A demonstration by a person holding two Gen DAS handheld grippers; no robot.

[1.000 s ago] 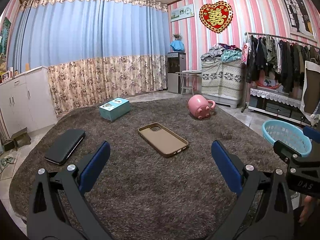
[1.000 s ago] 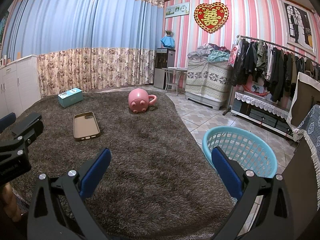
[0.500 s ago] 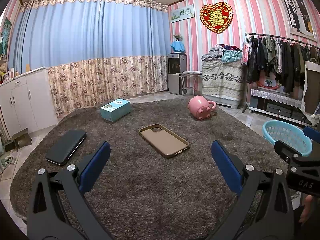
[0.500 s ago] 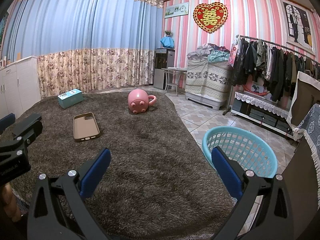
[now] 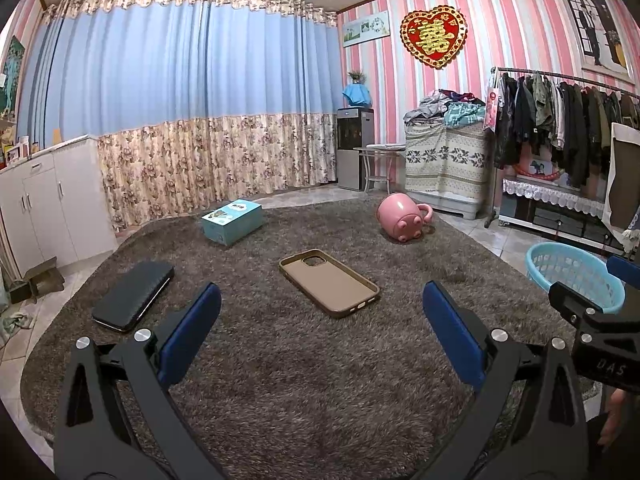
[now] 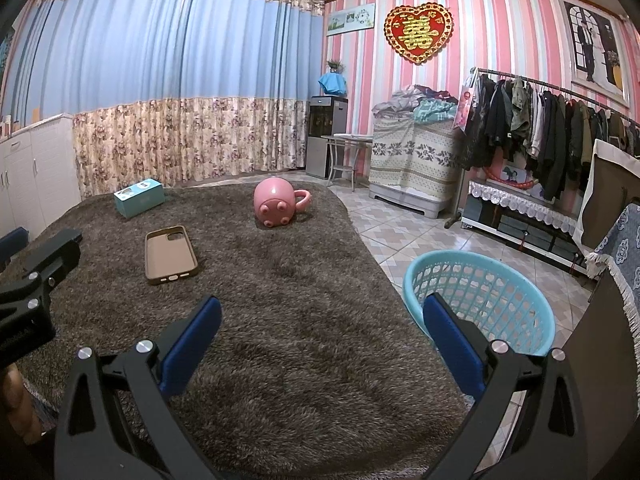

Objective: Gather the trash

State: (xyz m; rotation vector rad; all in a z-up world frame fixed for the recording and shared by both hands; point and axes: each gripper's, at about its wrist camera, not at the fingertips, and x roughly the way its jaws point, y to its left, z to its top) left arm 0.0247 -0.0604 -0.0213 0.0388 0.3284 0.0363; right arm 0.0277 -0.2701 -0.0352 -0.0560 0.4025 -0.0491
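The left hand-held gripper, a black frame with two blue-padded fingers, is held level and pointing forward, its jaws spread wide with nothing between them. The right hand-held gripper, of the same black and blue build, is held the same way, jaws wide apart and empty. The two are side by side, apart, each showing at the edge of the other's view.
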